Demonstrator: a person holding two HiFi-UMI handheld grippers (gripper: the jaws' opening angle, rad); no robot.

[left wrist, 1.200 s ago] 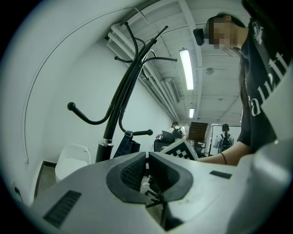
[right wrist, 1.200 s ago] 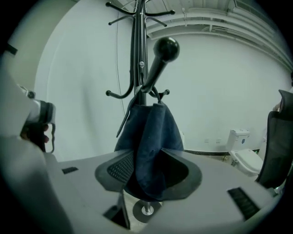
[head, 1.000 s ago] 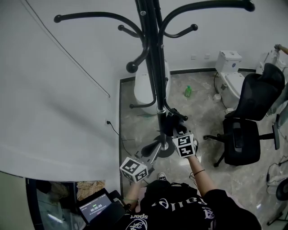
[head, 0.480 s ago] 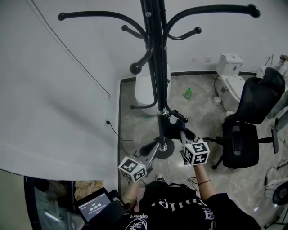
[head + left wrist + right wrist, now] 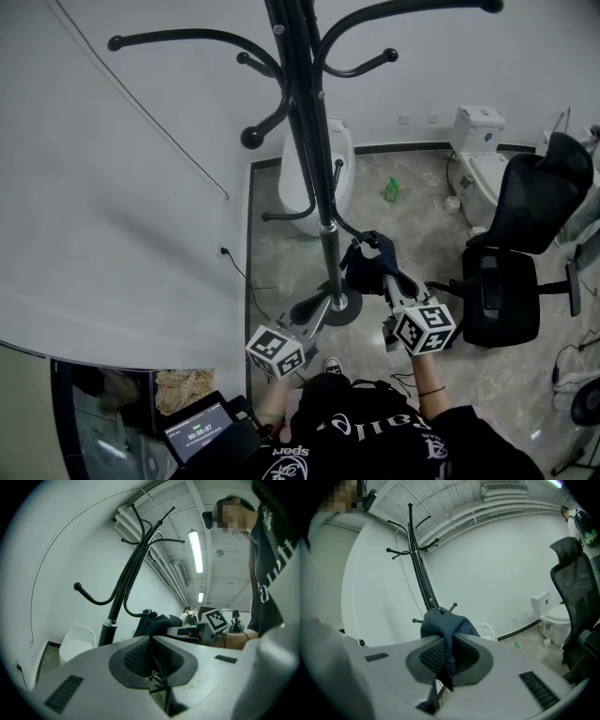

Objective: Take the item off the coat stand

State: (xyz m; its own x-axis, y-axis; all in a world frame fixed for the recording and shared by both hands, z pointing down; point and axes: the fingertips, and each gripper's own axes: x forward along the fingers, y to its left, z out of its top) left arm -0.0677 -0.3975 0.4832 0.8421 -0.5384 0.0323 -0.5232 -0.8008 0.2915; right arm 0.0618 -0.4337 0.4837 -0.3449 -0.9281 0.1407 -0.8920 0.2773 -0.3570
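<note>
Your right gripper [image 5: 449, 657] clamps the cloth [image 5: 443, 623]. Pull sideways and it may snag the hook [image 5: 453, 606], tipping the coat stand [image 5: 423, 581]. Left gripper [image 5: 151, 657] is closed and empty.

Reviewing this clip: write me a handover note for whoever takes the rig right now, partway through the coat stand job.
Left tongs: shut, empty, held low near the base of the coat stand.
Right tongs: shut on the dark blue cloth item.
Item: bunched close by the stand's lower hooks; I cannot tell whether it has cleared them.
Done: item gripped.
Left: draw it away from the stand, probably up and outward, until it hangs free of the hooks.
</note>
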